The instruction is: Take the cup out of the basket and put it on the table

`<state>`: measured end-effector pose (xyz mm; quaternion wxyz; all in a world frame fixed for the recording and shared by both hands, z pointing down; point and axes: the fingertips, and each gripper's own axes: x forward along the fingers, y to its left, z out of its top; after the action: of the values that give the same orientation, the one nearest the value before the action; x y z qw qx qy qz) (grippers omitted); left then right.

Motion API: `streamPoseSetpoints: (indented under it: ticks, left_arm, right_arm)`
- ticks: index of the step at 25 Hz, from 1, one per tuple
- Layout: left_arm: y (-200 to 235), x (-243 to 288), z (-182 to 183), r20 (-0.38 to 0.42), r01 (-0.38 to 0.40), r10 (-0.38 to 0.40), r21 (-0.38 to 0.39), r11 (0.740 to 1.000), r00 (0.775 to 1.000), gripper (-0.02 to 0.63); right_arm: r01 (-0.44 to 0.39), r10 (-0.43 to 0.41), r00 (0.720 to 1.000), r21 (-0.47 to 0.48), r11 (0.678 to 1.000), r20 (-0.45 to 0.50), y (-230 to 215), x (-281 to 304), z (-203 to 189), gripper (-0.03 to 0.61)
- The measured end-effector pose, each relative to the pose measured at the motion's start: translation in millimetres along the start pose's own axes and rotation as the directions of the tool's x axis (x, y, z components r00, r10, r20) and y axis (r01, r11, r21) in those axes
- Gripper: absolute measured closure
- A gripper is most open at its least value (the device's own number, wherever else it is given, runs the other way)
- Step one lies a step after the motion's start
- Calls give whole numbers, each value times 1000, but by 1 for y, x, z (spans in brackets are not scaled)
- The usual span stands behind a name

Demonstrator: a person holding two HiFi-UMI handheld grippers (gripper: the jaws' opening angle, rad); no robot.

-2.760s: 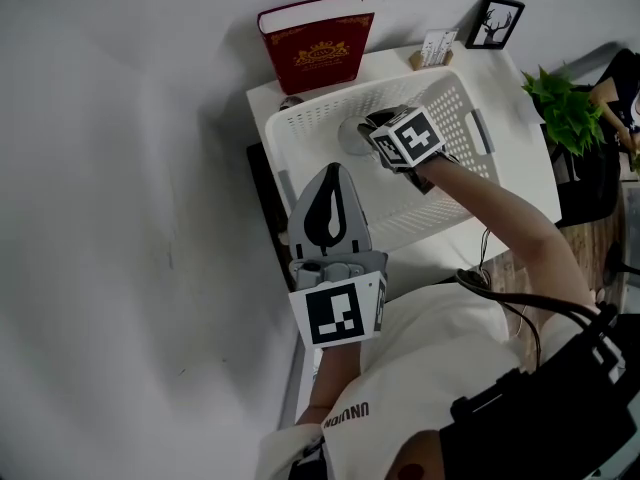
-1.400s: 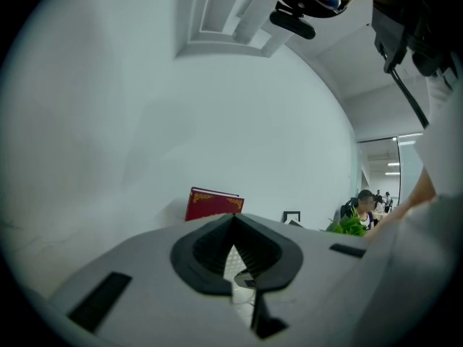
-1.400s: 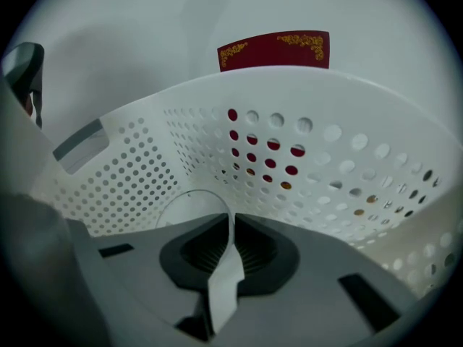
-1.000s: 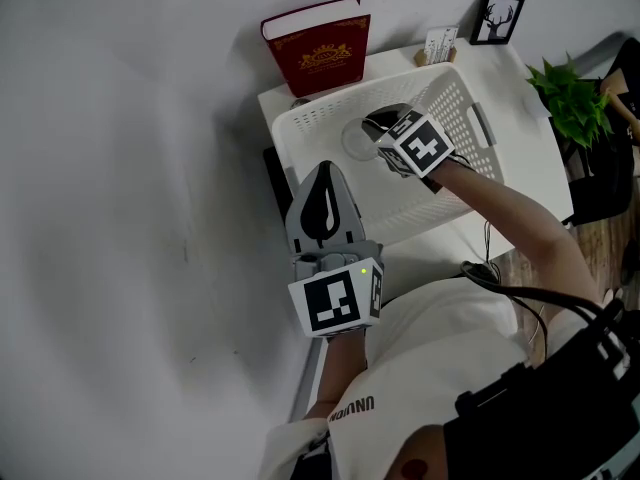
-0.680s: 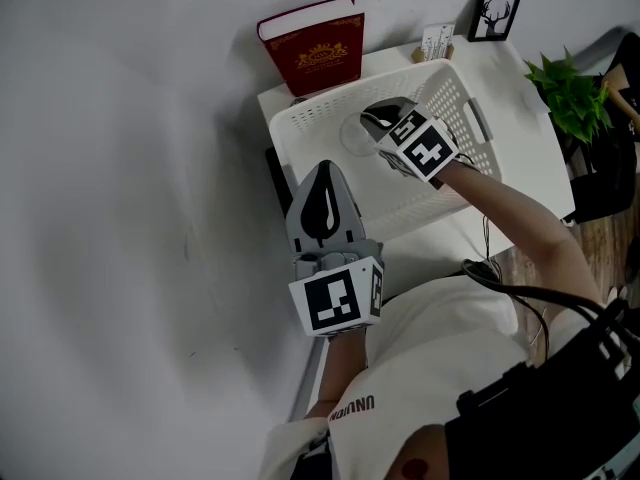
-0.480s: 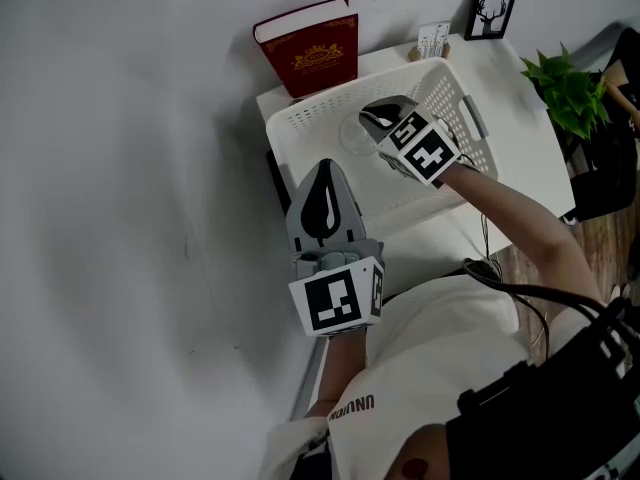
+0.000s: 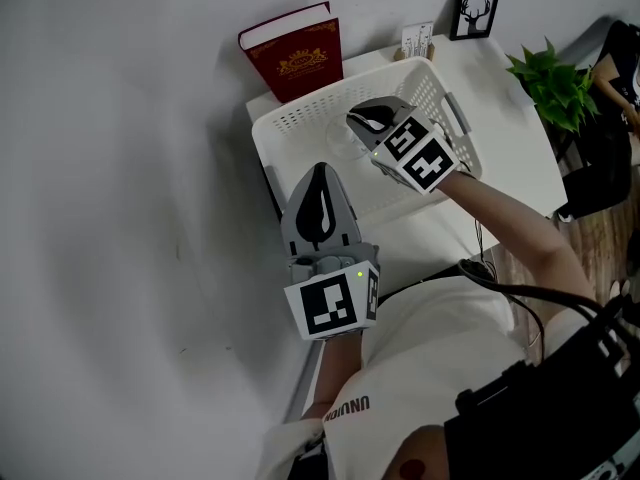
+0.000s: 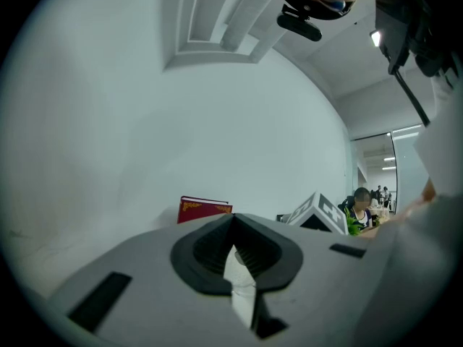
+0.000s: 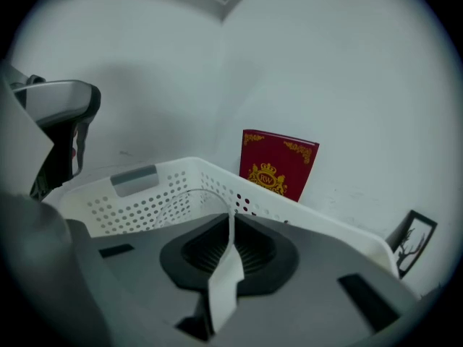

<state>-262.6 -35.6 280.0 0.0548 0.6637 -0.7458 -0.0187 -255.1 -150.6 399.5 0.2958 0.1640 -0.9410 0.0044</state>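
Clear glass is the worry. From the head view, the cup (image 7: 343, 140) is within the walls of the white basket (image 7: 285, 158), pinched by its thin wall in the right gripper (image 7: 366, 120) and not yet over the rim. The left gripper (image 7: 319, 186) hovers nearer the body, jaws together on nothing, so nothing steadies that basket.

Right gripper view: the jaws are clamped on one edge of the glass, and the rest of the cup hangs off to the left, close to the perforated wall. A one-sided pinch on smooth glass could let it swivel or slip. If it clips the rim on the way out, the light basket may drag toward the red book (image 7: 292, 53) before the cup reaches bare table (image 7: 500, 128).

Left gripper view: jaws closed, empty, no help on offer.
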Motion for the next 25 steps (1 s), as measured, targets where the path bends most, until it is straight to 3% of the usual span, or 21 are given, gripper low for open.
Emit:
streamPoseSetpoints:
  ticks: [7, 14, 25]
  left_arm:
    - [-7, -3, 0, 6, -9, 9, 11, 1000, 1000, 604]
    - [-23, -7, 21, 54, -58, 56, 42, 997, 997, 604]
    - [-43, 0, 22, 83, -55, 51, 45, 997, 995, 604]
  right_arm:
    - [39, -35, 997, -52, 998, 69, 0, -24, 16, 540]
    - [58, -56, 990, -9, 998, 131, -14, -58, 21, 540]
    - [109, -103, 977, -26, 994, 185, -28, -85, 28, 540]
